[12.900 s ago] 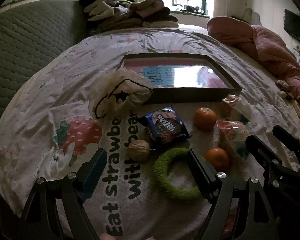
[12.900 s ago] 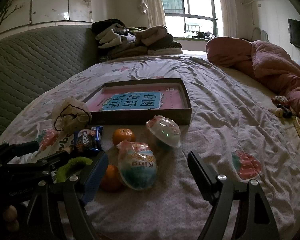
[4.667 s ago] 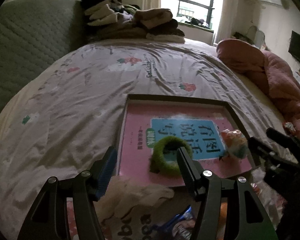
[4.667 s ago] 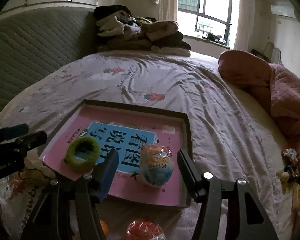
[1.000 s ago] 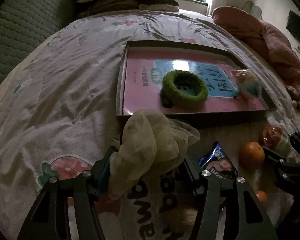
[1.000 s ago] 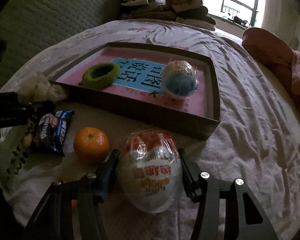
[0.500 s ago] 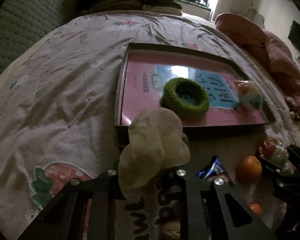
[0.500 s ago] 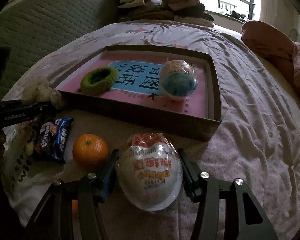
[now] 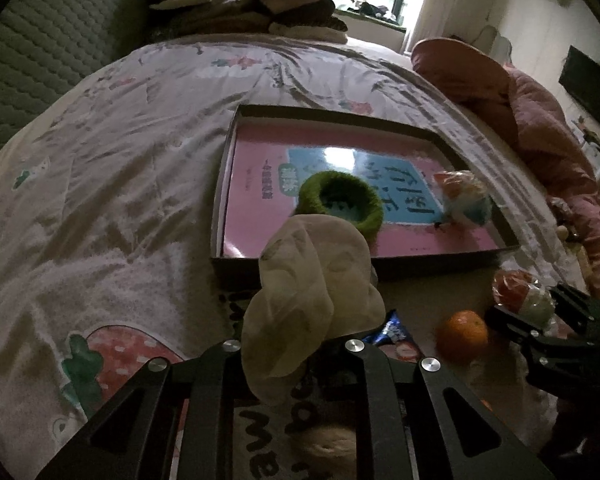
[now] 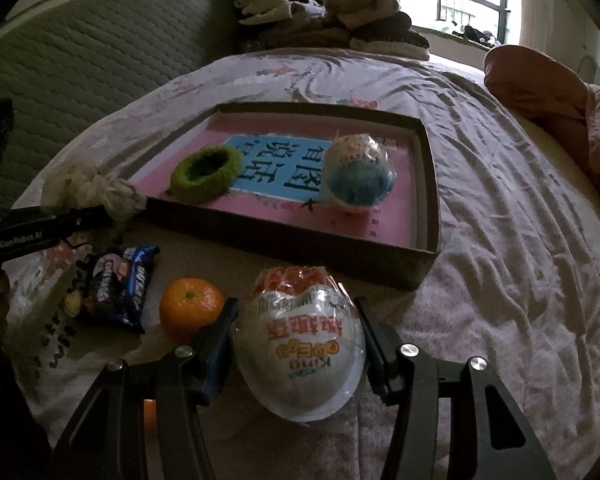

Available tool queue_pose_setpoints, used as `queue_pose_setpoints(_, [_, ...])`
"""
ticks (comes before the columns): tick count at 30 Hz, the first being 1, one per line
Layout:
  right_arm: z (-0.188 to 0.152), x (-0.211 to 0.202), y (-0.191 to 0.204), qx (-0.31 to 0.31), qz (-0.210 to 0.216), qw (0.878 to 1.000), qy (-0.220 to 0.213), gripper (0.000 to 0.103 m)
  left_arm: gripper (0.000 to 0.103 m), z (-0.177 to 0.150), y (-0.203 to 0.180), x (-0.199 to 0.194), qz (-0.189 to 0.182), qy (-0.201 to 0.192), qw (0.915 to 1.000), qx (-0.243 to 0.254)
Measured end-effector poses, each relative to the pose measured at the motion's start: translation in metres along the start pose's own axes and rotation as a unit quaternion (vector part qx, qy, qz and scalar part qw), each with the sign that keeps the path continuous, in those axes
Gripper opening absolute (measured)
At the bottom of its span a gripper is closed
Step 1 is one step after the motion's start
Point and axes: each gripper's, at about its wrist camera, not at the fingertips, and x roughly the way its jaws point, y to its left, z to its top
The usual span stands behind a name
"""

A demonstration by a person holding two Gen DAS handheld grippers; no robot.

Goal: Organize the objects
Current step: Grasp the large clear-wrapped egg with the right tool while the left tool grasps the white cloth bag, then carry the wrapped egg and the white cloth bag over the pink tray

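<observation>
Crumpled cream cloth [image 9: 312,300] in left gripper [image 9: 292,350], glossy egg [image 10: 300,344] in right gripper [image 10: 296,344]

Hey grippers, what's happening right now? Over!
Left gripper shut on cream cloth. Right gripper shut on red egg toy. Tray ahead holds green ring, blue egg. Nothing blocking.

Bedroom, dim, lit by a bright window [image 10: 460,4] at the far end. Strawberry-print bed sheet [image 9: 112,184], rumpled. Quilted grey-green headboard [image 10: 80,60] along the bed's left edge. Folded clothes [image 9: 256,8] piled at the far edge. Pink quilt [image 9: 512,112] bunched along the right edge.
</observation>
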Motion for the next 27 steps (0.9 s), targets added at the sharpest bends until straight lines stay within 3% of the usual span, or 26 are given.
queue_pose_setpoints(27, [0.029, -0.015, 0.017, 0.014, 0.005, 0.998, -0.057, 0.055, 0.017, 0.01, -0.02, -0.014, -0.009, -0.028, 0.9996, 0.002])
